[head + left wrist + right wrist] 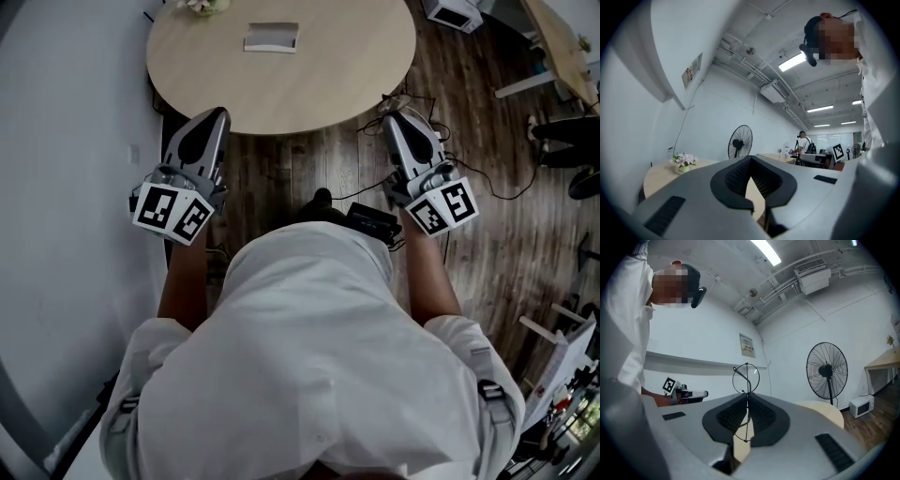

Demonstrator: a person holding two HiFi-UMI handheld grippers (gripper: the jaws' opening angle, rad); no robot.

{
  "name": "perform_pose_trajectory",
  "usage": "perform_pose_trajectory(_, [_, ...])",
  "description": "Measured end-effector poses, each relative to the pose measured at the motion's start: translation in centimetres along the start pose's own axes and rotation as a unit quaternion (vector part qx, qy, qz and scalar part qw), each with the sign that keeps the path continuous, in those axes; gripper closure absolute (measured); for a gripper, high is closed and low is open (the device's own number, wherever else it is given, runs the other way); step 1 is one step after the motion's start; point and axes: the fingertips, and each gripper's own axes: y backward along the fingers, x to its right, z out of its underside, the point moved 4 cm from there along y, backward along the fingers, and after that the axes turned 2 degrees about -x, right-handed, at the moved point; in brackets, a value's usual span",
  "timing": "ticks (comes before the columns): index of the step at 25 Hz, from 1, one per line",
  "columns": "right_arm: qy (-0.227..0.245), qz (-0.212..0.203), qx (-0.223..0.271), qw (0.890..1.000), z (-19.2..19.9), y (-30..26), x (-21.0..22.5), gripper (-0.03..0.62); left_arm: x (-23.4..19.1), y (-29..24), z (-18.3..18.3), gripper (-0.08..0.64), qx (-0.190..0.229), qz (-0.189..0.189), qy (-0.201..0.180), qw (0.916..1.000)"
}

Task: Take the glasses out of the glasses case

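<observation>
The glasses case point(271, 37) lies pale and flat at the far side of the round wooden table point(328, 89). My right gripper point(395, 113) hovers at the table's near right edge, shut on thin wire-framed glasses point(746, 377). One round lens rim sticks up above the pads, and a temple runs down between them. In the head view the glasses point(399, 97) show only as faint wire at the gripper's tip. My left gripper point(218, 114) is held at the near left edge, shut with nothing in it. Both grippers are well short of the case.
A small pot of pink flowers point(202, 6) stands at the table's far edge, left of the case. Cables point(487, 178) trail over the wooden floor on the right. A standing fan point(827, 369) and a white microwave point(858, 406) are by the wall.
</observation>
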Motion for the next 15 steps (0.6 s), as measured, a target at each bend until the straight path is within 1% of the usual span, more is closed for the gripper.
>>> perform_pose_trajectory(3, [-0.001,0.000,-0.012,1.000,1.4,-0.2,-2.7,0.561,-1.1,2.8,1.5,0.551,-0.004,-0.008,0.024,0.9997])
perform_pose_trajectory(5, [0.001,-0.002,-0.023,1.000,2.1,0.0,-4.3,0.561,-1.0,4.3,2.2,0.551,-0.003,-0.003,0.031,0.9995])
perform_pose_trajectory(7, [0.004,-0.005,-0.037,0.999,2.6,0.5,-5.6,0.561,-0.1,5.8,2.9,0.549,0.002,0.014,0.041,0.9991])
perform_pose_trajectory(11, [0.011,-0.005,-0.061,0.998,3.7,0.9,-7.1,0.561,1.2,7.4,4.6,0.549,0.016,0.062,0.065,0.9958])
perform_pose_trajectory(13, [0.009,-0.007,-0.069,0.998,4.2,0.9,-7.3,0.561,1.3,7.4,5.6,0.549,0.007,0.069,0.072,0.9950])
perform_pose_trajectory(15, [0.008,-0.014,-0.073,0.997,4.5,1.3,-7.4,0.561,1.9,7.2,6.4,0.549,-0.003,0.062,0.081,0.9948])
